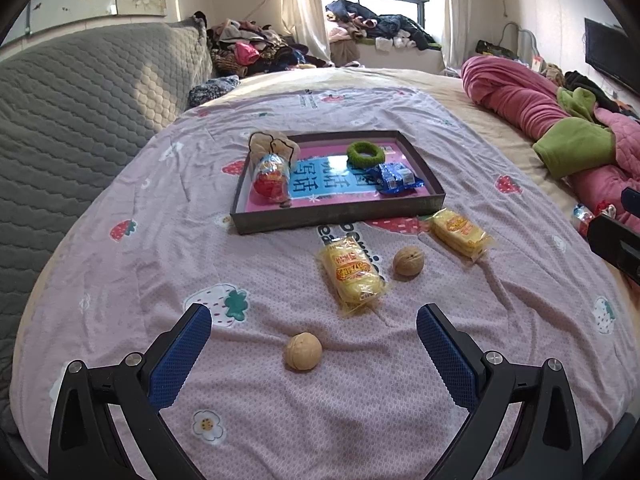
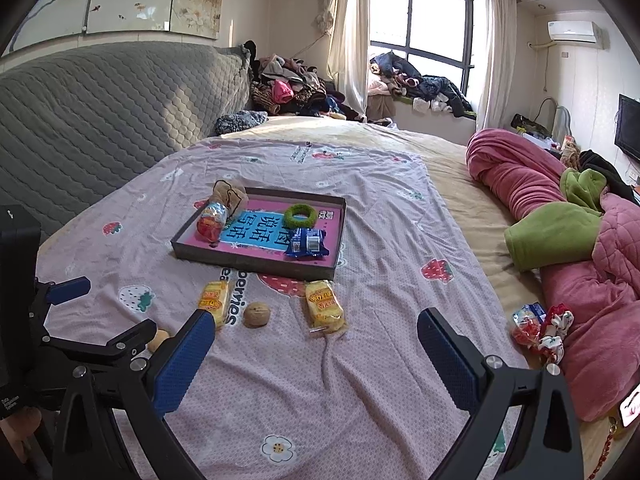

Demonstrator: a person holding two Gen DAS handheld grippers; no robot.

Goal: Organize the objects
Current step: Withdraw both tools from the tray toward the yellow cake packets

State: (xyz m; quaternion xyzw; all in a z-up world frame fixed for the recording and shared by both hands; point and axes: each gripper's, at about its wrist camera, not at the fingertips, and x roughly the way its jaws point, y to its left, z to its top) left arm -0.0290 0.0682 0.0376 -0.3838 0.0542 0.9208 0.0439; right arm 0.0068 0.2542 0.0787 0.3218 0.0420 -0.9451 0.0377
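Observation:
A dark tray [image 1: 340, 216] [image 2: 256, 265] lies on the strawberry-print sheet. It holds a red snack bag [image 1: 272, 178], a green ring [image 1: 365, 154], a blue packet [image 1: 396, 178] and a brown pouch [image 1: 272, 142]. In front of it lie two yellow snack packs [image 1: 354, 270] [image 1: 460, 232] and a walnut [image 1: 408, 263]. My left gripper [image 1: 314, 320] is open just above the sheet, with a second walnut [image 1: 303, 351] between its fingers, untouched. My right gripper [image 2: 316, 320] is open and empty, just short of a yellow pack [image 2: 324, 306]. The left gripper [image 2: 104, 312] shows at the left of the right wrist view.
A rolled pink and green blanket [image 2: 560, 232] lies along the right of the bed. A snack bag [image 2: 528, 322] and a floral scrunchie [image 2: 556, 336] sit beside it. The grey quilted headboard [image 1: 80, 112] stands at the left. Piled clothes [image 1: 256, 48] lie behind.

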